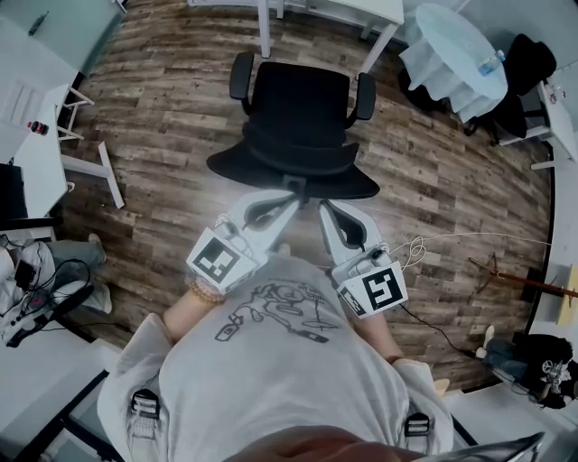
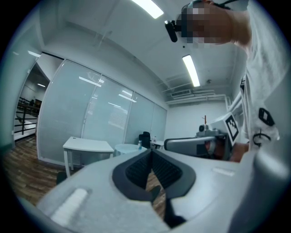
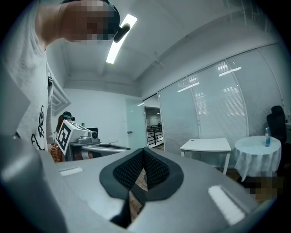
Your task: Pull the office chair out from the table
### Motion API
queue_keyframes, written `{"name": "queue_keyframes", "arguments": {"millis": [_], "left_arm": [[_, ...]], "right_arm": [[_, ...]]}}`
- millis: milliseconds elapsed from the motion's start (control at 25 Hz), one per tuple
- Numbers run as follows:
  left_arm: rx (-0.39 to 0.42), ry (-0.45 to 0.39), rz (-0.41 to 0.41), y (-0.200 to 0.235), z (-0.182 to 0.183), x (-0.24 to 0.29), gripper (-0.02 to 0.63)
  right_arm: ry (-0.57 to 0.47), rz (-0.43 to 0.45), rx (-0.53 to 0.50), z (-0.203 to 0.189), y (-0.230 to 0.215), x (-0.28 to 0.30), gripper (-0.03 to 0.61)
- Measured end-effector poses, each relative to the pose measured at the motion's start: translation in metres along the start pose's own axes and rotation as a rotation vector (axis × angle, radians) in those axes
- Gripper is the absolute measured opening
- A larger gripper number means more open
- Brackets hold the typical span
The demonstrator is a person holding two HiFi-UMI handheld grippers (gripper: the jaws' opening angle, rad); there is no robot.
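Observation:
The black office chair (image 1: 298, 117) stands on the wood floor just in front of me, its seat facing the white table (image 1: 352, 11) at the top of the head view and its backrest top edge (image 1: 293, 173) nearest me. My left gripper (image 1: 293, 200) and right gripper (image 1: 323, 206) hover side by side right behind that backrest edge; I cannot tell whether they touch it. Both are shut with nothing between the pads. In the left gripper view the left gripper (image 2: 151, 153) has its jaws closed tip to tip; the right gripper (image 3: 143, 152) looks the same in the right gripper view.
A round table with a white cloth and a bottle (image 1: 452, 54) stands at the back right, with a dark chair (image 1: 528, 63) beyond it. White desks (image 1: 45, 144) line the left side. Cables (image 1: 424, 245) lie on the floor at the right.

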State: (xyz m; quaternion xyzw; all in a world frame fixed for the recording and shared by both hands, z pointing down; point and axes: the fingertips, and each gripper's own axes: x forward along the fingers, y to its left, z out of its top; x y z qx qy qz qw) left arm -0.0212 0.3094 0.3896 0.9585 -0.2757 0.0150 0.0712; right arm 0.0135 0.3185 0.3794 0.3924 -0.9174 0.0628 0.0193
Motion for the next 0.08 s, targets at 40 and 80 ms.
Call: {"name": "queue_keyframes", "arguments": {"millis": [40,80], "left_arm": [[-0.004,-0.001,0.001,-0.0002,-0.001,-0.0002,0.005],[-0.009,-0.003,0.001,-0.0005,-0.0018,-0.0005,0.005]], "right_arm": [[0.0,0.0,-0.002,-0.0009,0.0004,0.0002,0.006],[0.001,0.0,-0.005,-0.0019,0.0009,0.0003,0.006]]}}
